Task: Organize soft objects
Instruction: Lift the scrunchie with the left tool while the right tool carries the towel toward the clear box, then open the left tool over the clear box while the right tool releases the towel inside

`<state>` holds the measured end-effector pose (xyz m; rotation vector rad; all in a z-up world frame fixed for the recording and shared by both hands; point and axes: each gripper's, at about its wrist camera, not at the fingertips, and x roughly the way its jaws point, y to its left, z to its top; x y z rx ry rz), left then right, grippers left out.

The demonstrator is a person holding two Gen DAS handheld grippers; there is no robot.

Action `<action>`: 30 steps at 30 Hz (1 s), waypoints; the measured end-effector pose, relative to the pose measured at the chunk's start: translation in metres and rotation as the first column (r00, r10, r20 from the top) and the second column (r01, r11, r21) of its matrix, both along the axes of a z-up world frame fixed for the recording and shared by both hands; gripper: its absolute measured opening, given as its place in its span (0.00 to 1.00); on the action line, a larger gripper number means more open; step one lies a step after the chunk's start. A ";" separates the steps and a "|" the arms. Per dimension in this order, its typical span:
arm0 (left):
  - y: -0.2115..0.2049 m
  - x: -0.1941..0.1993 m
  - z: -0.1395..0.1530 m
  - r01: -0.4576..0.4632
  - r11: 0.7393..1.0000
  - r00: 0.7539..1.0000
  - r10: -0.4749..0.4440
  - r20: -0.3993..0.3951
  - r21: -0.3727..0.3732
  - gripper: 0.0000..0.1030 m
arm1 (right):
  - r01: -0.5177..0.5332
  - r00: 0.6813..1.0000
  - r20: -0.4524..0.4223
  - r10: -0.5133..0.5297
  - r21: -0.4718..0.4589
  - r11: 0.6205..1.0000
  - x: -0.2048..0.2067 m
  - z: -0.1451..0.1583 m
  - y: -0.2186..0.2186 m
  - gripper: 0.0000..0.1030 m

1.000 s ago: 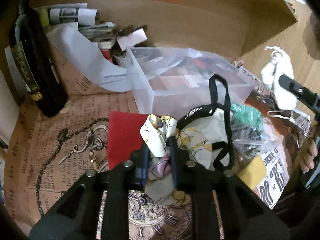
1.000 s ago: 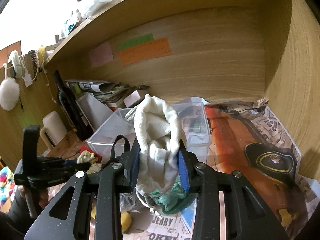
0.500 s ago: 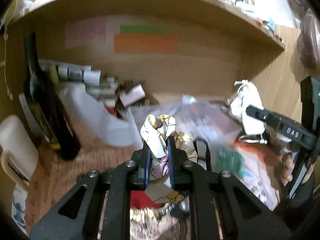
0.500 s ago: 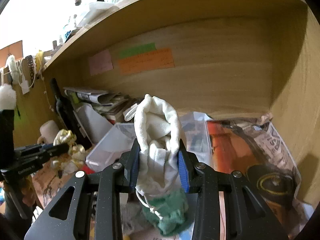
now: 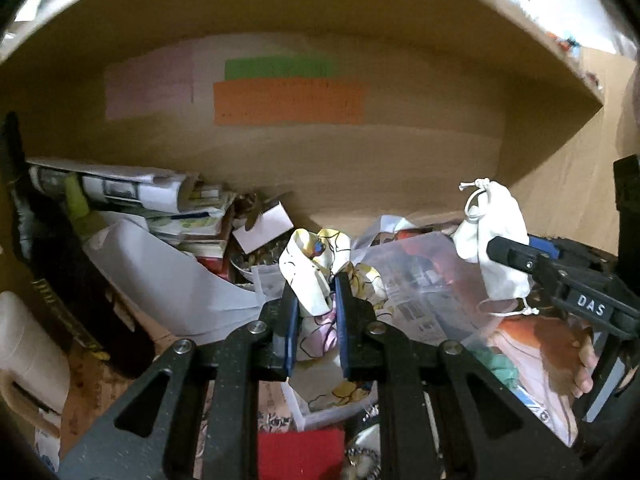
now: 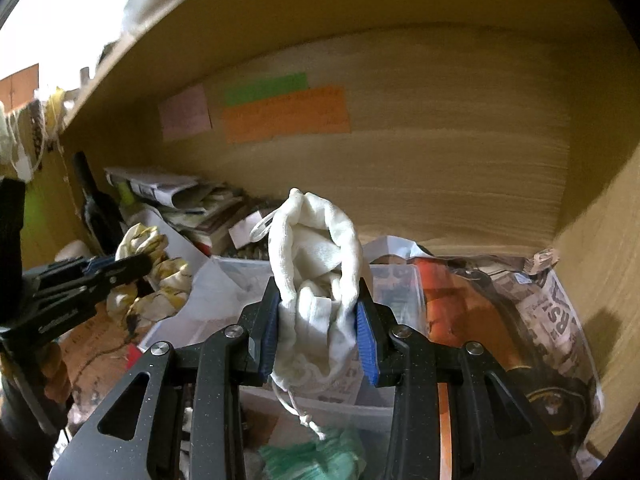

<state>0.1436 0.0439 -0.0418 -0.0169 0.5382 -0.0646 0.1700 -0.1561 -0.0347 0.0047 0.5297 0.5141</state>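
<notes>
My left gripper [image 5: 314, 286] is shut on a cream cloth with yellow and black print [image 5: 308, 272], held in the air over the near left part of a clear plastic bin [image 5: 424, 280]. My right gripper [image 6: 318, 292] is shut on a white drawstring pouch [image 6: 316, 256], held above the same bin [image 6: 240, 280]. The pouch [image 5: 496, 232] and the right gripper [image 5: 560, 276] show at the right of the left wrist view. The printed cloth [image 6: 156, 276] and the left gripper [image 6: 132, 266] show at the left of the right wrist view. A green knitted item [image 6: 320, 452] lies below the pouch.
A dark bottle [image 5: 52, 280] stands at the left, with a white mug [image 5: 28, 344] near it. Rolled newspapers and books [image 5: 160, 204] lie at the back left. A red cloth [image 5: 300, 452] lies below the left gripper. Printed paper [image 6: 540, 320] covers the shelf floor. The wooden side wall [image 6: 600, 280] is close on the right.
Both grippers have risen and moved forward toward the bin with their loads. The printed cloth has come up off the red cloth and the black-strapped bag.
</notes>
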 end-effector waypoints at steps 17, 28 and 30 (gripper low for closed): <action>-0.010 0.072 -0.053 0.044 0.999 0.968 -0.049 -0.248 -0.023 0.18 | -0.084 0.983 -0.174 0.051 -0.184 0.979 0.044 -0.051 0.040 0.31; -0.013 0.065 -0.047 0.002 1.000 0.975 -0.007 -0.221 -0.025 0.47 | -0.072 0.988 -0.145 0.046 -0.179 0.981 0.034 -0.041 0.038 0.64; -0.012 0.059 -0.040 -0.001 1.000 0.981 -0.004 -0.196 -0.026 0.51 | -0.063 0.992 -0.120 0.042 -0.172 0.983 0.029 -0.034 0.037 0.67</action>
